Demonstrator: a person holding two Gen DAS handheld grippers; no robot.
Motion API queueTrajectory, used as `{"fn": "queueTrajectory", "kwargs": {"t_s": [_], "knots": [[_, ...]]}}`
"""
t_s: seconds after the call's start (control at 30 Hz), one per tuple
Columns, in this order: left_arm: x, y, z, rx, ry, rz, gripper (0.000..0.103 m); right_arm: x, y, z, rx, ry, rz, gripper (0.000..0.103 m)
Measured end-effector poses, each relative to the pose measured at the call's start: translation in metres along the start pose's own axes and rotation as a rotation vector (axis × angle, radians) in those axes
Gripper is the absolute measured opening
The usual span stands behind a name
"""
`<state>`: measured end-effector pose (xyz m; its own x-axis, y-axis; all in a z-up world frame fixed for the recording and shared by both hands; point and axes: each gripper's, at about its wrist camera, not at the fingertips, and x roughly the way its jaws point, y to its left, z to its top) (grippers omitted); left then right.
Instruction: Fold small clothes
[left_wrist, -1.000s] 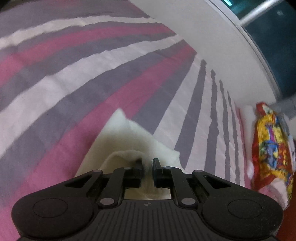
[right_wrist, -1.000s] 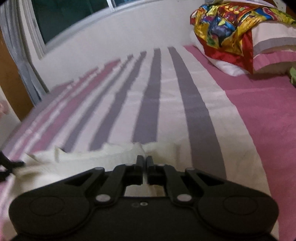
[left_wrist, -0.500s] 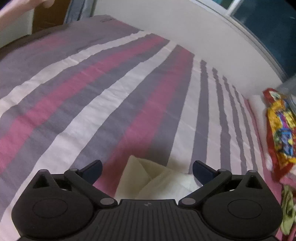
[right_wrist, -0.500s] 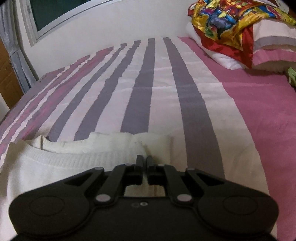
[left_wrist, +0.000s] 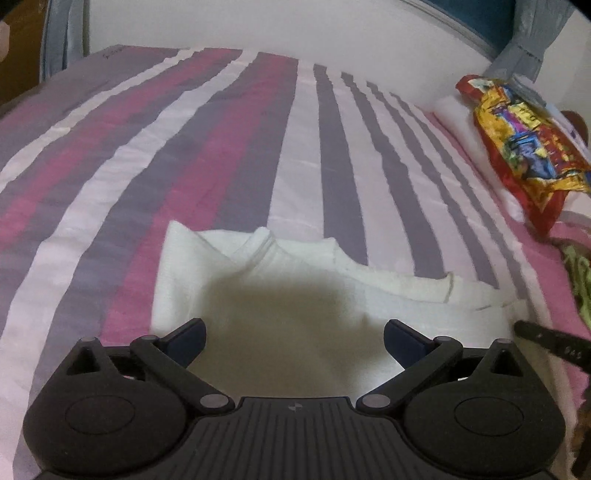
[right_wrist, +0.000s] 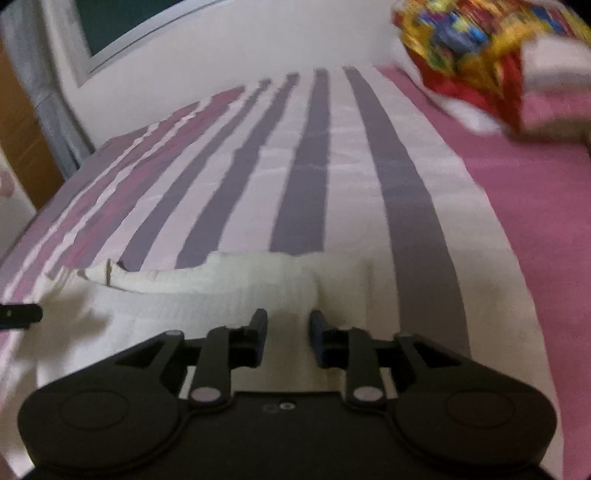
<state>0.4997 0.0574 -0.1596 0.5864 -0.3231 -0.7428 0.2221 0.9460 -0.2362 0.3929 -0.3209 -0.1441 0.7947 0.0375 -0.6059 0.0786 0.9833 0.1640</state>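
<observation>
A cream-white knitted garment (left_wrist: 258, 280) lies folded on the striped bedspread (left_wrist: 229, 140), its sleeve stretched to the right. My left gripper (left_wrist: 294, 341) is wide open and empty above the garment's near part, casting a shadow on it. In the right wrist view the same garment (right_wrist: 207, 295) lies across the near left. My right gripper (right_wrist: 284, 330) is open with a narrow gap, just over the garment's right end, holding nothing. The other gripper's dark tip shows at the right edge of the left wrist view (left_wrist: 550, 341) and at the left edge of the right wrist view (right_wrist: 20, 314).
A pillow with a bright yellow, red and blue cover (left_wrist: 524, 147) lies at the head of the bed, also in the right wrist view (right_wrist: 476, 48). A green cloth (left_wrist: 580, 288) sits beside it. A white wall (left_wrist: 295, 29) and curtains (right_wrist: 40, 96) bound the bed.
Both grippers let go of the garment: the left opened first and pulled back and up, the right opened just now. The garment now lies flat on the bed.
</observation>
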Motion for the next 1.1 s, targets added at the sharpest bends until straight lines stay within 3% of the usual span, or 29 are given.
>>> {"fn": "queueTrajectory", "kwargs": {"t_s": [0.07, 0.27, 0.37, 0.43, 0.47, 0.5, 0.53, 0.57, 0.6, 0.77, 0.93, 0.97, 1.0, 1.1], "knots": [[0.004, 0.0, 0.0, 0.001, -0.015, 0.007, 0.102, 0.002, 0.006, 0.003, -0.024, -0.022, -0.015, 0.007], [0.012, -0.004, 0.0, -0.018, -0.047, 0.016, 0.102, 0.005, -0.002, 0.012, -0.049, -0.091, -0.09, 0.004], [0.013, -0.005, -0.002, -0.013, -0.044, 0.009, 0.102, 0.005, -0.013, 0.015, 0.01, -0.081, -0.02, 0.003], [0.014, -0.006, -0.003, 0.007, -0.048, 0.014, 0.102, 0.007, -0.025, 0.012, 0.076, -0.032, 0.014, 0.028], [0.015, -0.006, -0.004, 0.012, -0.048, 0.018, 0.102, 0.006, -0.027, 0.009, 0.075, -0.026, -0.006, 0.057], [0.015, -0.006, -0.005, 0.013, -0.047, 0.022, 0.102, 0.004, -0.026, 0.006, 0.053, -0.036, -0.018, 0.069], [0.015, -0.006, -0.005, 0.01, -0.046, 0.025, 0.102, 0.003, -0.025, 0.004, 0.018, -0.045, -0.007, 0.065], [0.015, -0.005, -0.006, 0.004, -0.046, 0.029, 0.102, 0.004, -0.024, 0.004, 0.003, -0.034, 0.011, 0.049], [0.015, -0.004, -0.006, -0.001, -0.046, 0.03, 0.102, 0.007, -0.024, 0.005, 0.006, -0.016, 0.016, 0.04], [0.015, -0.002, -0.005, -0.005, -0.052, 0.036, 0.102, 0.005, -0.016, 0.007, -0.036, -0.026, 0.007, 0.035], [0.017, -0.001, -0.006, -0.022, -0.049, 0.039, 0.102, 0.017, -0.011, 0.006, -0.044, 0.04, 0.058, 0.034], [0.016, -0.001, -0.006, -0.019, -0.051, 0.039, 0.102, 0.017, -0.013, 0.007, -0.034, 0.033, 0.061, 0.027], [0.016, -0.001, -0.007, -0.017, -0.053, 0.04, 0.102, 0.015, -0.012, 0.007, -0.035, 0.024, 0.067, 0.007], [0.016, -0.002, -0.006, -0.024, -0.054, 0.044, 0.102, 0.006, -0.005, 0.007, -0.074, -0.027, 0.046, 0.005]]}}
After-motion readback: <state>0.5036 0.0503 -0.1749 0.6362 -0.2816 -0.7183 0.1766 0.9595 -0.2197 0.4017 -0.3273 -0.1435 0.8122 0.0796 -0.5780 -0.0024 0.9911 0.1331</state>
